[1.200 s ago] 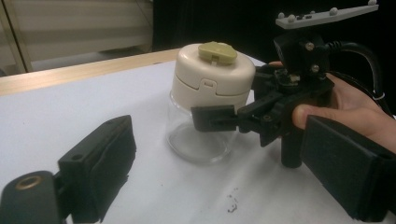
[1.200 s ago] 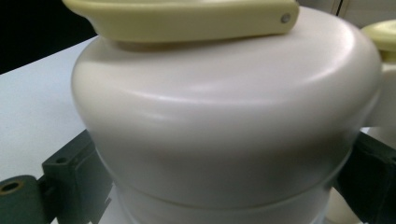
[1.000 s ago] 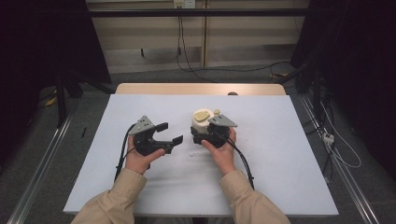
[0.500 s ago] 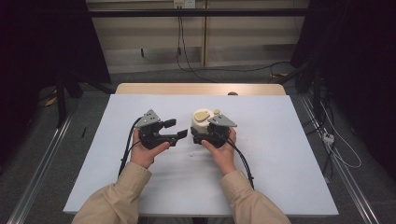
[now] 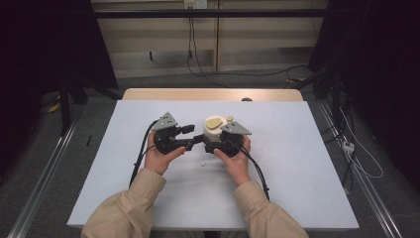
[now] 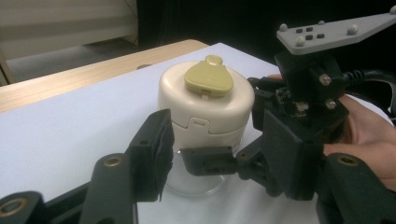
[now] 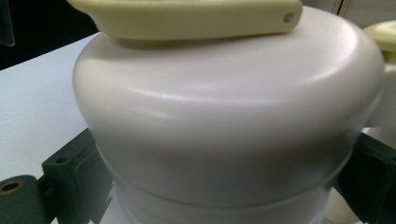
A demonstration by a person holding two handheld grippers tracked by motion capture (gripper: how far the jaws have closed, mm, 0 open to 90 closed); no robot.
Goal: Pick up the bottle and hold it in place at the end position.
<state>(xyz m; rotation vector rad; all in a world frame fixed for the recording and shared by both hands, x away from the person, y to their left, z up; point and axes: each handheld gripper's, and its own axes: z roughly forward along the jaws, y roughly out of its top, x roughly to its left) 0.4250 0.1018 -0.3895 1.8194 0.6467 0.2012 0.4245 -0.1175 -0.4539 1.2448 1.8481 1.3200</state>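
Observation:
A cream container [image 5: 214,127] with a yellow flip tab [image 6: 208,78] on its lid and a clear base stands at the middle of the white table [image 5: 297,163]. My right gripper [image 5: 216,141] is shut on it, one jaw on each side of its body [image 7: 224,140]. My left gripper [image 5: 191,136] is open just left of the container. In the left gripper view its jaws [image 6: 219,163] stand wide, on either side of the container's lower part without touching it. The right gripper [image 6: 303,93] and the hand holding it show there at the right.
A wooden strip [image 5: 208,94] runs along the table's far edge with a small dark knob [image 5: 246,99] on it. Cables [image 5: 141,153] trail from both grippers toward the person. Metal rails [image 5: 39,183] run along the floor on both sides.
My left gripper has moved right, from well clear of the container to right beside it, still open. The right gripper and the container have stayed in place.

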